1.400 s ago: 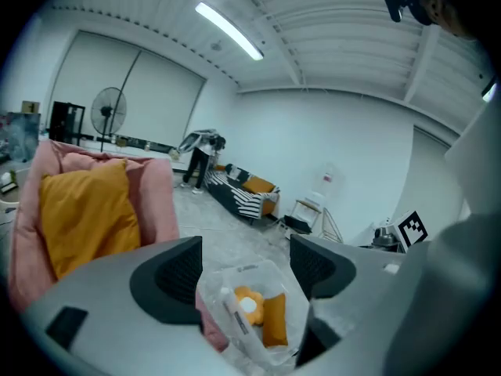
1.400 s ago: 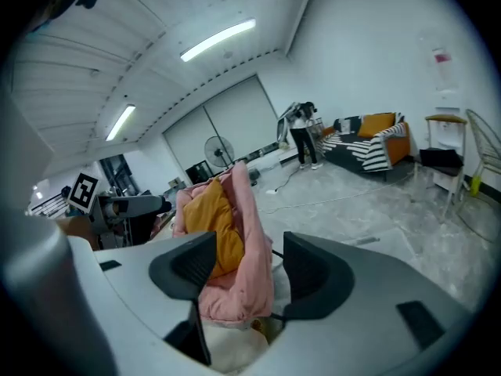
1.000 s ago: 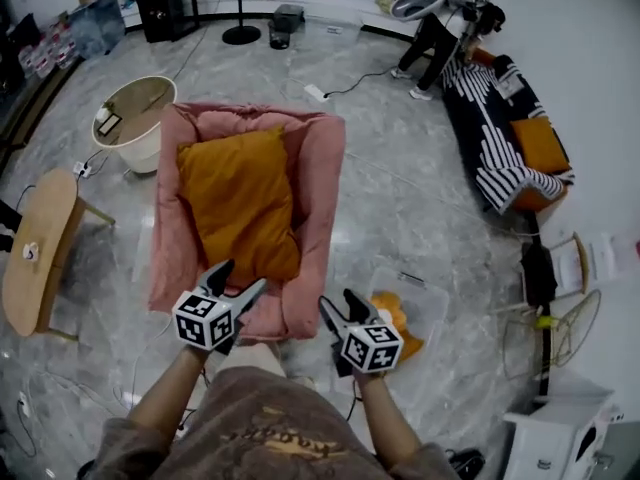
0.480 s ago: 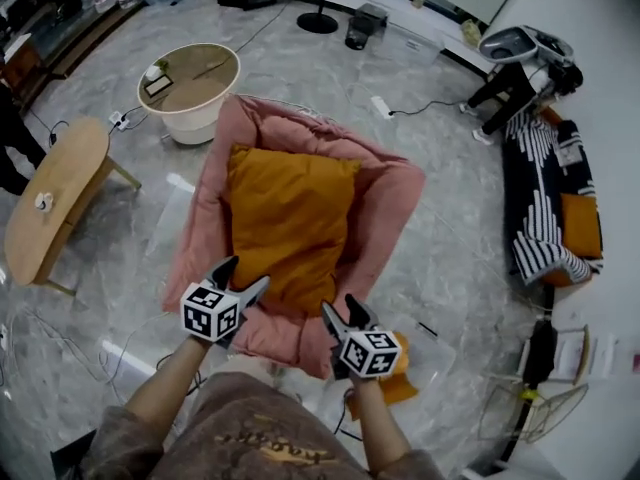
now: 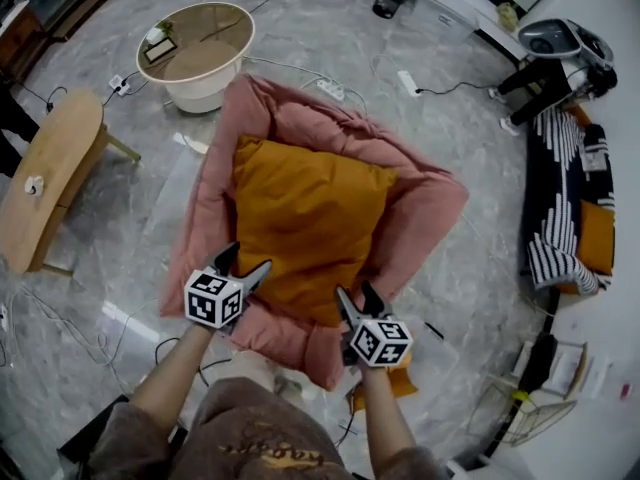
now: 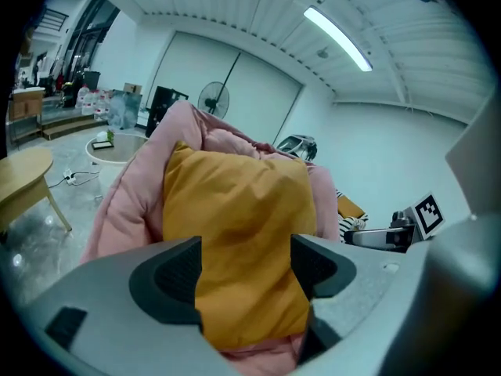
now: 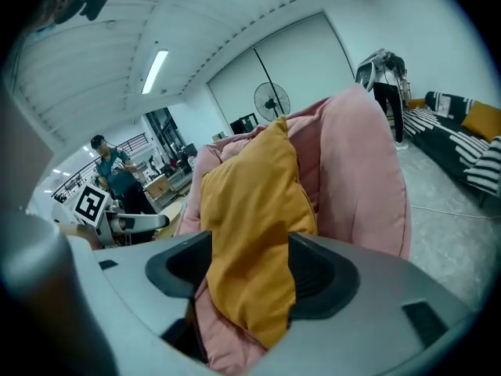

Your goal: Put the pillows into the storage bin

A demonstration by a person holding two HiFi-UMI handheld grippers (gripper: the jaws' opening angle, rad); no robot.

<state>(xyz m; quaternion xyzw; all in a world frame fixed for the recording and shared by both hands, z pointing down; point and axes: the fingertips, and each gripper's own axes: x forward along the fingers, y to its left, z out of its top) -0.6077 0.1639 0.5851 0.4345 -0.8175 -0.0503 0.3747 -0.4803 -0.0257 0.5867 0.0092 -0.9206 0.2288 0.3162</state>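
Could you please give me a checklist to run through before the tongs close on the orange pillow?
1. Left tongs apart, orange pillow between them, not pressed: ok.
2. Right tongs apart, having just been opening, pillow's corner between them: ok.
3. Pillow lies free on the pink seat, nothing on top: ok.
4. Both tongs at the pillow's near edge: ok.
5. Room left in the storage bin: cannot tell, it is mostly hidden.
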